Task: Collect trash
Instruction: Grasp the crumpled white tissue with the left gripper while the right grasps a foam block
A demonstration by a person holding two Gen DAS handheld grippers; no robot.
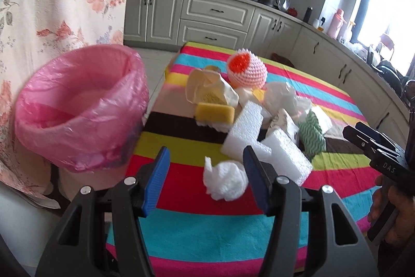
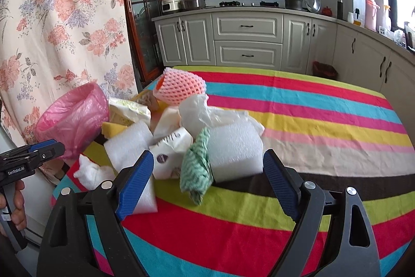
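Left gripper [image 1: 205,170]: fingers apart, nothing held, a crumpled tissue [image 1: 224,179] on the counter [image 1: 194,225] between the tips. Right gripper [image 2: 207,178]: fingers wide apart, empty, above a green cloth [image 2: 195,168] and foam block [image 2: 233,149]. Trash pile mid-counter; pink-lined bin [image 1: 77,105] just off its left edge.

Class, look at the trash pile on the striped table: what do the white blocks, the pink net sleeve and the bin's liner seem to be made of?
White blocks: probably expanded foam, matte, with a fine pebbled surface.
Pink net sleeve: likely soft foam mesh, with open diamond cells.
Bin liner: thin pink plastic film, translucent, glossy and wrinkled over the rim.
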